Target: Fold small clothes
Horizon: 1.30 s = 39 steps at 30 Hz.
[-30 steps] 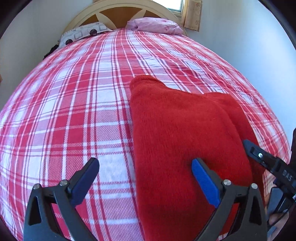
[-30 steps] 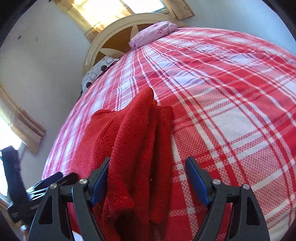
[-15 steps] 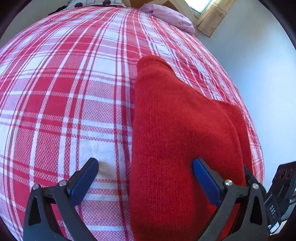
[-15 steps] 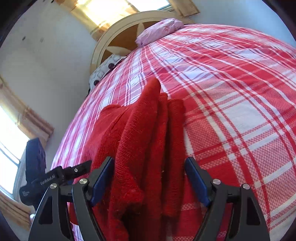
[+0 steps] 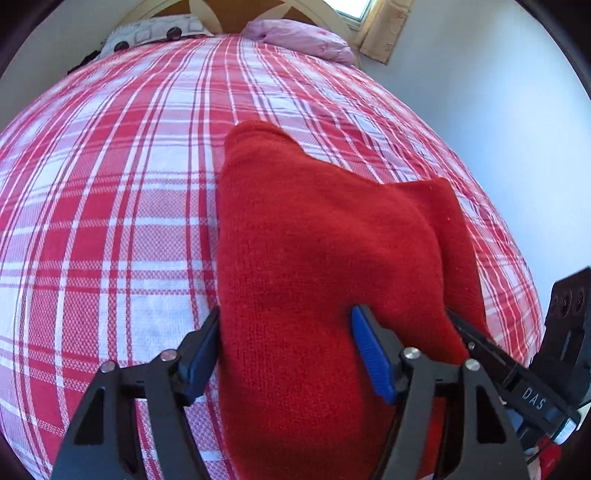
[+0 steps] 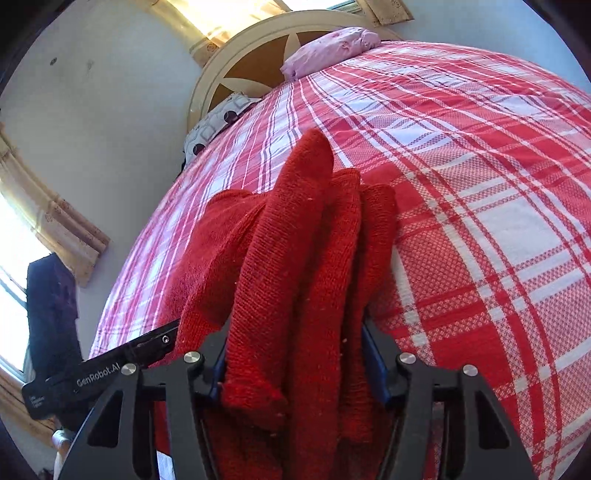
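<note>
A red knitted garment [image 5: 325,251] lies folded on the red-and-white plaid bedspread [image 5: 110,206]. My left gripper [image 5: 284,350] is closed around its near left edge, blue pads pressing the cloth from both sides. In the right wrist view the garment [image 6: 306,266] shows as several stacked folds, and my right gripper [image 6: 295,363] is shut on the near end of that stack. Each gripper shows at the edge of the other's view: the right one [image 5: 517,376] and the left one [image 6: 110,362].
A pink pillow [image 5: 303,38] and a patterned white pillow [image 5: 155,31] lie at the wooden headboard [image 6: 251,59]. A white wall [image 5: 509,122] runs along the bed's right side. Curtained windows [image 6: 55,221] are on the left in the right wrist view.
Both grippers have closed from wide open onto the near edge of the red garment. The left camera has tilted, and the garment's near edge has bunched between the pads.
</note>
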Available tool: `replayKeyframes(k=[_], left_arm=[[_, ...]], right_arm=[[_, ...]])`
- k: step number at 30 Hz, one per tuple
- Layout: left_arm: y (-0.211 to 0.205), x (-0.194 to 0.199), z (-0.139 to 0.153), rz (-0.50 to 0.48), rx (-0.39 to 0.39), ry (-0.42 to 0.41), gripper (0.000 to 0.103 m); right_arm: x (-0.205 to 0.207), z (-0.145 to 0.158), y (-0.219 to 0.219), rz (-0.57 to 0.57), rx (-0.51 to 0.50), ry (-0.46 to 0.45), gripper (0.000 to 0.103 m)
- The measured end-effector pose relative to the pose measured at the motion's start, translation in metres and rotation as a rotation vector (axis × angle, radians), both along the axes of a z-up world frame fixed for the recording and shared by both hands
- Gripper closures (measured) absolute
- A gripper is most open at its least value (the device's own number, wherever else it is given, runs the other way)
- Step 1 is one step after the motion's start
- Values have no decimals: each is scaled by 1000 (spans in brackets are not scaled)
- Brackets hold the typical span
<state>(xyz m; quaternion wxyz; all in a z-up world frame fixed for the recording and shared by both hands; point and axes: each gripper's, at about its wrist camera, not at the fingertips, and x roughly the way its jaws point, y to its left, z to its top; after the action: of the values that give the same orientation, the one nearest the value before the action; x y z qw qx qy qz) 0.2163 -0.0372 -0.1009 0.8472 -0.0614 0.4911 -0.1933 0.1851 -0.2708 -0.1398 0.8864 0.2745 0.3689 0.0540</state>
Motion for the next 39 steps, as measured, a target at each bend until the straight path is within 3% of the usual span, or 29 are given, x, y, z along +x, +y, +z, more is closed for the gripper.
replayKeyframes(k=[4,8,15,20,23,26,30,39], left_arm=[[0,-3,4,5,2,-11,46],[-6,-6,8,8,42,-41,49],[-4,-6,9,14,42,-40,51],[-11,-10,11,13,95,-74,54],[-12,-11,12,16,115,-88,60],[-11,-14,17,26,119,-104,68],[-5,-22,28,41,110,-131,71],[39,-32,58,123,131,-204,71]], right_arm=[[-1,-6,-10,-24,69,-9,43],[-3,-4,-6,-45,62,-12,42],[-7,-4,-17,-66,180,-24,40],[-1,3,5,-34,4,-3,41],[-1,3,3,-10,21,1,58],[-4,8,7,-3,-12,0,64],[-14,24,21,0,-77,-32,66],[-23,58,67,111,-35,-133,67]])
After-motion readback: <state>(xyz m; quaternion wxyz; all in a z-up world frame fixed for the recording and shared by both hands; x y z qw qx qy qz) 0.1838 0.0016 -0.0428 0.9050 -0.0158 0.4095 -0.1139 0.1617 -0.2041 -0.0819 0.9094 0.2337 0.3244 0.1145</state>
